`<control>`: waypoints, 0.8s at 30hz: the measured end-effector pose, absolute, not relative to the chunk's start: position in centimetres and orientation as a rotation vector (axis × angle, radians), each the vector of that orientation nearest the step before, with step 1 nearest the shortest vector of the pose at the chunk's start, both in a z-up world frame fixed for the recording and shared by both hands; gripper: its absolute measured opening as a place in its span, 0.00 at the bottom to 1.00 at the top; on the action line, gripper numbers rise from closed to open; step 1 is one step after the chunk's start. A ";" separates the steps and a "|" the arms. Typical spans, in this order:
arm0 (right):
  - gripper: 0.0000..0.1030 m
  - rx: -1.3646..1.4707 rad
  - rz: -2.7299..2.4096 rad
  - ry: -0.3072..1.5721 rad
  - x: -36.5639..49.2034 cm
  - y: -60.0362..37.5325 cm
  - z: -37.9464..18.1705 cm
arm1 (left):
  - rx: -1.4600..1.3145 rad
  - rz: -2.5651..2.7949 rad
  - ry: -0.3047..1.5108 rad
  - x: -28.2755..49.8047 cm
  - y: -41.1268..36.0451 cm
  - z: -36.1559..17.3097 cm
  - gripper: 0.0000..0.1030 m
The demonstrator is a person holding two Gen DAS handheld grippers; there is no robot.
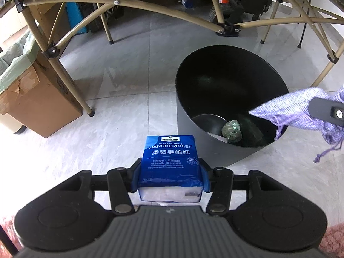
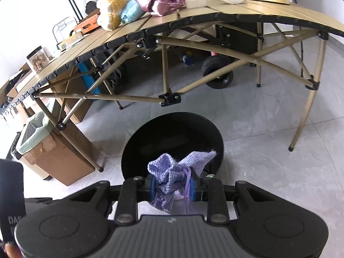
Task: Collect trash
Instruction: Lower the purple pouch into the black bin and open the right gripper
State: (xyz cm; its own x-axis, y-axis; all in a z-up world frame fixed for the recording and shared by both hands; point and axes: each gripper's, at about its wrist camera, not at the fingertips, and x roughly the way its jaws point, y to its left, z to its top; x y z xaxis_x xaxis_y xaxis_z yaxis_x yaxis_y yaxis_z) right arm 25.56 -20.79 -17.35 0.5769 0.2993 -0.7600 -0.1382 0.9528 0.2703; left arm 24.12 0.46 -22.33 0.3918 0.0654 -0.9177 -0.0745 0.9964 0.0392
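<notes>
Risk: left gripper (image 1: 171, 179) clamping tissue pack (image 1: 171, 161) sits lower-centre, short of bin (image 1: 189, 116); right gripper (image 2: 173, 186) pinching purple pouch (image 2: 178, 169), strings may snag on release

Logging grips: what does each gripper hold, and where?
Left gripper: tissue pack, by its sides near the lower end. Right gripper: purple pouch, around its bunched middle.

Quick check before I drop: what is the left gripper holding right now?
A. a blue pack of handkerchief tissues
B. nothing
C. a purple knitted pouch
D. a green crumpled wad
A: the left gripper is clamped on the blue tissue pack, short of the black bin.
</notes>
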 end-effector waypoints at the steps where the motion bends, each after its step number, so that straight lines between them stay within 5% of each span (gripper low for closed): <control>1: 0.26 0.184 0.262 0.926 26.0 -20.4 -17.4 | -0.011 0.092 1.168 24.2 0.5 -22.4 0.51; 24: 0.27 0.109 0.273 1.004 32.3 -16.3 -20.7 | -0.077 0.136 1.186 26.0 2.1 -22.9 0.51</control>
